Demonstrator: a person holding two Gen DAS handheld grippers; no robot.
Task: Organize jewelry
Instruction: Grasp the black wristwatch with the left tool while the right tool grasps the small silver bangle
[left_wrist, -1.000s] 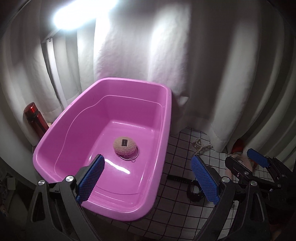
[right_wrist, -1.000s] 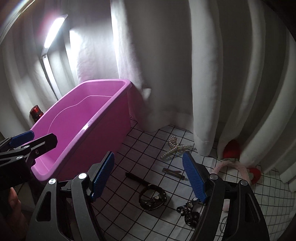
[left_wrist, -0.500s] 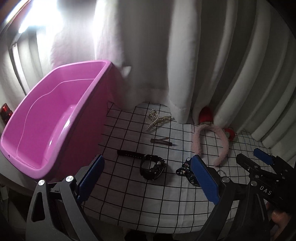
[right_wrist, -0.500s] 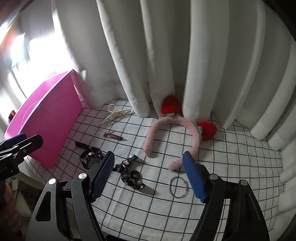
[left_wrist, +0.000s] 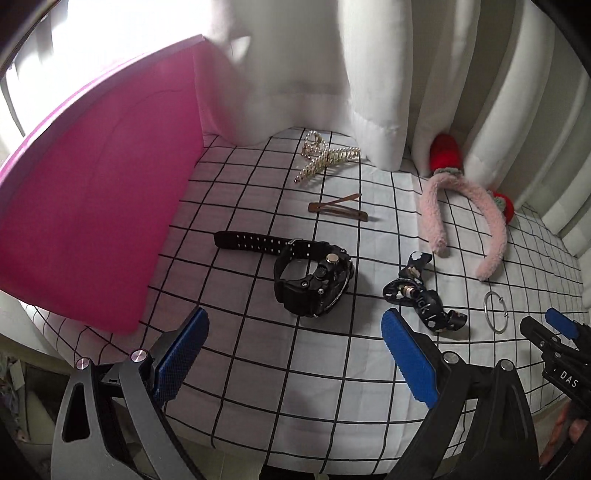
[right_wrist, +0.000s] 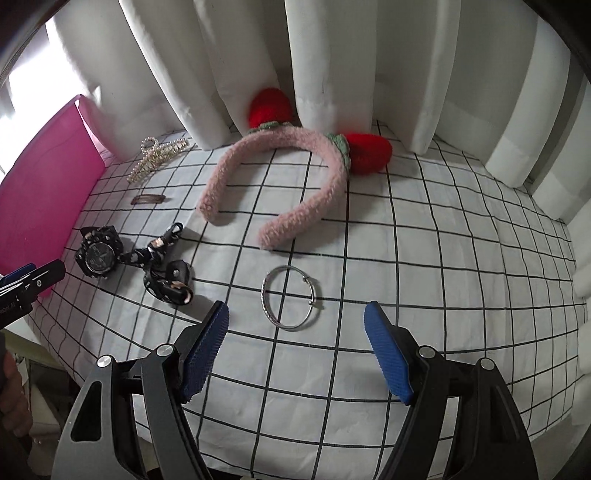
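Both claws gape empty: the left claw (left_wrist: 291, 347) above the watch (left_wrist: 314, 282), the right claw (right_wrist: 295, 343) above the bangle (right_wrist: 290, 301).

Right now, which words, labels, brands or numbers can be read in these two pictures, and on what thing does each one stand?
"DAS": white letters on the right gripper body, left wrist view.
"ick": part of a word on the black patterned hair tie; the rest is hidden.
White letters on the left gripper body, right wrist view: cut off and blurred, unreadable.
Black watch dial: markings too small to read.
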